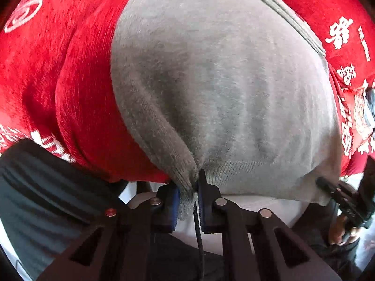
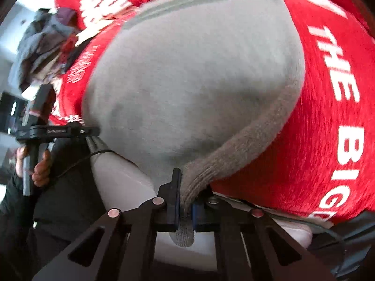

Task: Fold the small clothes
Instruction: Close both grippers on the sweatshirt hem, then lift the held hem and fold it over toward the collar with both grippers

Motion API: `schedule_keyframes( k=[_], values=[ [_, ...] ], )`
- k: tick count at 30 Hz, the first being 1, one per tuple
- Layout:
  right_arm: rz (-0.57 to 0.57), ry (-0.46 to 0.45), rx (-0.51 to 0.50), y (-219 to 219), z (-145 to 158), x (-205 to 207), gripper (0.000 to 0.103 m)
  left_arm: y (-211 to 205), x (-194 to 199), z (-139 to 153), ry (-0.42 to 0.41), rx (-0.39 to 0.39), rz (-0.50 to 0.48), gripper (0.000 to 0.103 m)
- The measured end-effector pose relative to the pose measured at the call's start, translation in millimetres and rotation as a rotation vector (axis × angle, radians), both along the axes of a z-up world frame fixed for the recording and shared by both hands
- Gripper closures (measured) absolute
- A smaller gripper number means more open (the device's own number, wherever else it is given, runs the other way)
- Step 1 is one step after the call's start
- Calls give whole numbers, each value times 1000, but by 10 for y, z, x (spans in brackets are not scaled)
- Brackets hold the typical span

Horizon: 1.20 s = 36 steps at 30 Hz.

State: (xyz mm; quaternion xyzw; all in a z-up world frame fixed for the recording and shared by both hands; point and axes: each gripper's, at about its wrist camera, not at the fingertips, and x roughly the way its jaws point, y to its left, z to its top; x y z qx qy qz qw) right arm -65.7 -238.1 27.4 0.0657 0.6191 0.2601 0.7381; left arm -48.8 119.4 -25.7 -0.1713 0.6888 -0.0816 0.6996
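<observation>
- Left hand-held gripper pinches one ribbed hem corner of the grey garment.
- Right hand-held gripper clamps the other, likely spreading it over the red cloth for folding.

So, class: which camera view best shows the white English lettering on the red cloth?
The right wrist view: the lettering runs large and readable down the red cloth. The left wrist view shows only small, unreadable lettering near its right edge.

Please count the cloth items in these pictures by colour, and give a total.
Grey: 1, the grey knitted garment, pinched at its ribbed edge in the jaws of the left gripper and the right gripper.
Red: 1, the red cloth with white lettering beneath it.
Total: 2.
</observation>
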Motion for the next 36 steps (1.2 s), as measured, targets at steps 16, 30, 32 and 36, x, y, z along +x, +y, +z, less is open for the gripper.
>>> schedule_keyframes(
  k=[16,30,32,36],
  values=[
    [-178,-157,324,-604,632,155,96,299,-31,683,-314,-247,178,89],
    [-268,-287,369,-558,1014,917,96,347,724,1083,-460,-283,215,89],
    [-279,-301,367,-562,1067,1085,96,338,920,1158,-475,-282,216,89],
    [-291,-322,363,-548,1154,1437,96,296,1262,1237,-501,-271,221,89]
  ],
)
